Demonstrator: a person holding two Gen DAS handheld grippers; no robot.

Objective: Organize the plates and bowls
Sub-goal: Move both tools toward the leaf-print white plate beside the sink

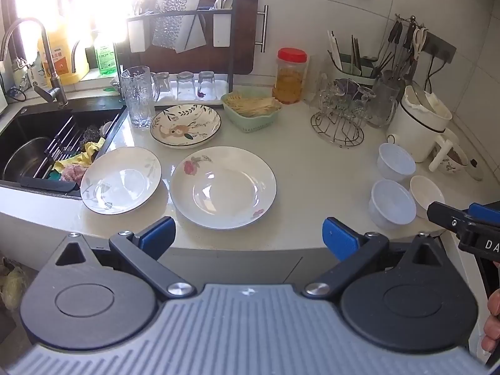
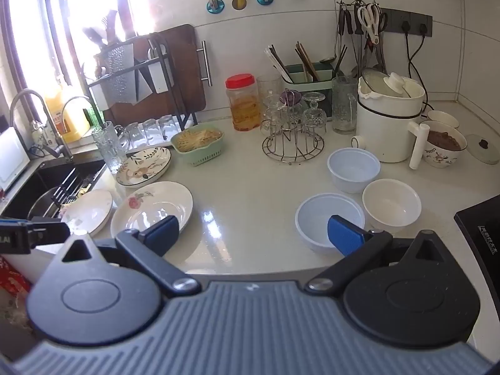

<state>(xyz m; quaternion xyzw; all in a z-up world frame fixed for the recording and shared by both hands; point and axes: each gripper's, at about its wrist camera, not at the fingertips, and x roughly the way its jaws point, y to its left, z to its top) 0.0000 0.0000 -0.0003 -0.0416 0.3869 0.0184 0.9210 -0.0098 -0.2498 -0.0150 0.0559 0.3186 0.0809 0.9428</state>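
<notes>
Rose plate [image 1: 223, 187] white with pink flowers and dark rim, leaf plate [image 1: 121, 180] white with grey leaves, deep plate [image 1: 185, 125] cream with green sprigs, two bowls [image 2: 330, 218] [image 2: 353, 169] pale blue, third bowl [image 2: 392, 206] white, basket [image 2: 198, 145] mint green, jar [image 2: 243, 102] amber with red lid, counter [image 2: 250, 193] off-white.

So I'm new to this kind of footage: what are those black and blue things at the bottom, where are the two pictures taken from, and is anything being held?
They are hand-held grippers, one in each of a person's hands, each carrying a camera that looks along its fingers. One picture is from the left gripper, the other from the right gripper. Both stand open and hold nothing. On the white counter lie three plates: a rose plate, a leaf plate and a patterned plate. Further right stand two pale blue bowls and a white bowl.
</notes>
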